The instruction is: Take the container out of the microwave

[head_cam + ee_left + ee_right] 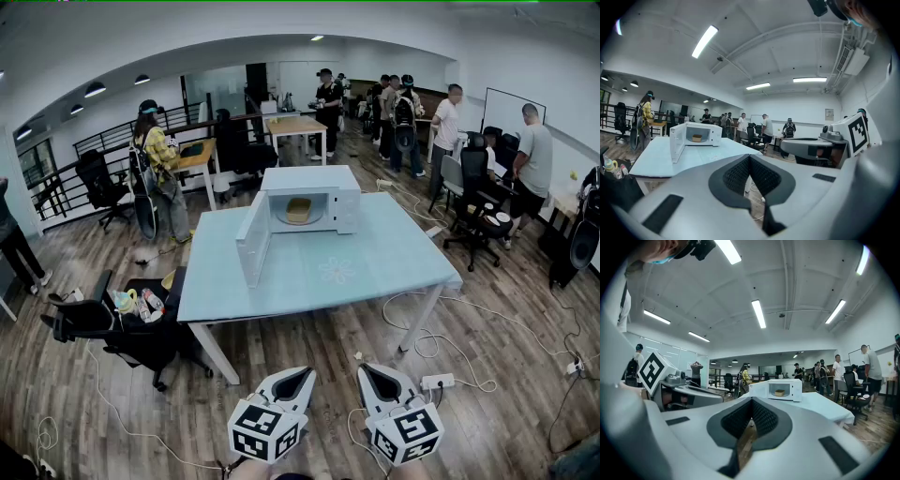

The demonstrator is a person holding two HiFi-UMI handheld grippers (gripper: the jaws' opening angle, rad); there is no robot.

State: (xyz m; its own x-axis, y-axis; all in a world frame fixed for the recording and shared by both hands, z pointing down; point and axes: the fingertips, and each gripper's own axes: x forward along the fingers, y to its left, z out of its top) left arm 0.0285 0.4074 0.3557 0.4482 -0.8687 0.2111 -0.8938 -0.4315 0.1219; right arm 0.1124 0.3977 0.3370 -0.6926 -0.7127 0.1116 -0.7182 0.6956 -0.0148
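Inside the open microwave [309, 178] sits a tan container [298, 210].

Container [298, 210] details seemingly too small

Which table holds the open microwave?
The pale blue rectangular table in the foreground; the white microwave oven stands on it, door swung open. The wooden tables behind show none.

Open-plan office. Wooden desks [298, 125], black swivel chairs [98, 183], whiteboard [506, 111] at right wall, ceiling strip lights [759, 314], people [398, 117] standing in groups, power strip [438, 382] on wood floor [525, 403].
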